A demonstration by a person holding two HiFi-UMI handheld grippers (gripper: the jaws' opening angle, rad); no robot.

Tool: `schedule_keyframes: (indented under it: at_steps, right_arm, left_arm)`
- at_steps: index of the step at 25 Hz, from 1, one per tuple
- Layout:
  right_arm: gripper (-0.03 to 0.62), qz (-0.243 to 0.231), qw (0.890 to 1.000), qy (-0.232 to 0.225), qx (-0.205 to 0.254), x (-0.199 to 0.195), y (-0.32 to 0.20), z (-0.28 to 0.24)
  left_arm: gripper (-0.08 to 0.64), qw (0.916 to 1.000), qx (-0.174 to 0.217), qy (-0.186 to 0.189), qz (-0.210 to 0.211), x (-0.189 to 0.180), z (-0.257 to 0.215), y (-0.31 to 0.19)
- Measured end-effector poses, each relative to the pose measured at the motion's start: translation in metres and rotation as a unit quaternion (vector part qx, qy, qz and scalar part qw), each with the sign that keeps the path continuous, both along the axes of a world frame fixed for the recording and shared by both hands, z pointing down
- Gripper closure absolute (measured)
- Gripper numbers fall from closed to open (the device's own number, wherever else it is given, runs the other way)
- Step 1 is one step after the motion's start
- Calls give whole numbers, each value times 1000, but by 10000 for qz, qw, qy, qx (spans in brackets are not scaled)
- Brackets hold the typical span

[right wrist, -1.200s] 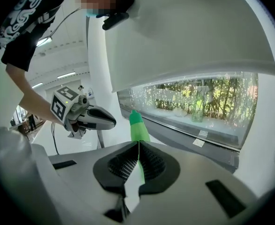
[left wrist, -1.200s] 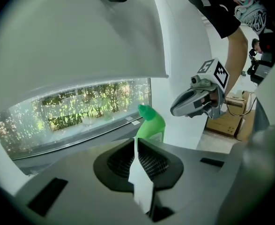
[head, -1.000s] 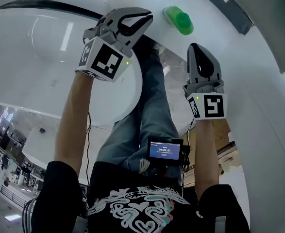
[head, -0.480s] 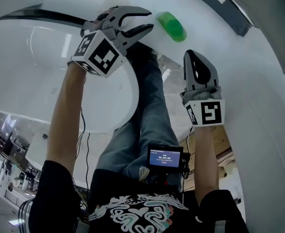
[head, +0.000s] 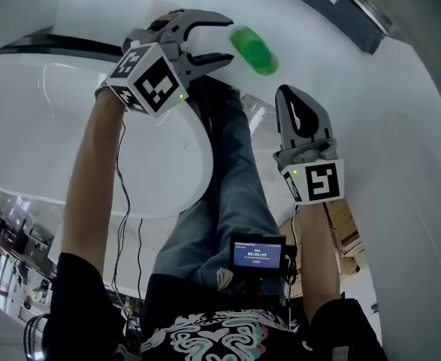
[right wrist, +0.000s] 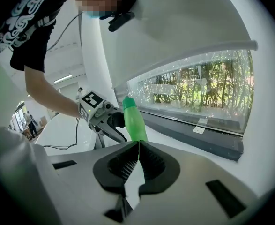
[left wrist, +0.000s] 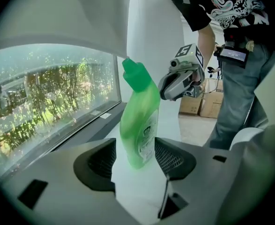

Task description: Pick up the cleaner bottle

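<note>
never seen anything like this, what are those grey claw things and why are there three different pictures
There is no robot here: a person holds a hand-worked claw, called a gripper, in each hand. One picture comes from a camera on the person's head, looking down over the arms. The other two come from cameras riding on each gripper, looking along its two jaws. The cube with black-and-white squares on each gripper is part of it. A green cleaner bottle stands upright on the white counter beside a window. The left gripper has just been opening its jaws. They are apart, with the bottle right in front of the gap and not yet pinched. The right gripper is shut and holds nothing.
</note>
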State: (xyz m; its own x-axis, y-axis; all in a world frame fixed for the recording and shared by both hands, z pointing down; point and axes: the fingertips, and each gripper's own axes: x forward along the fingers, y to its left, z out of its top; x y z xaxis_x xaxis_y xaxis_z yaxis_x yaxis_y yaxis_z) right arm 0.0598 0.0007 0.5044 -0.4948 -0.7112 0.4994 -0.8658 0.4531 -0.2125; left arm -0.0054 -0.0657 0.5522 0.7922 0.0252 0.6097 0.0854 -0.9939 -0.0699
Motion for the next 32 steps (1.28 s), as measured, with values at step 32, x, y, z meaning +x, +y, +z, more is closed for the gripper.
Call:
schedule_keyframes:
  at_steps: [32]
  right_arm:
    - [565,105,9989,-441,-131,-8,-26,18]
  left_arm:
    - [255,9947,-178,264,977,61,43,23]
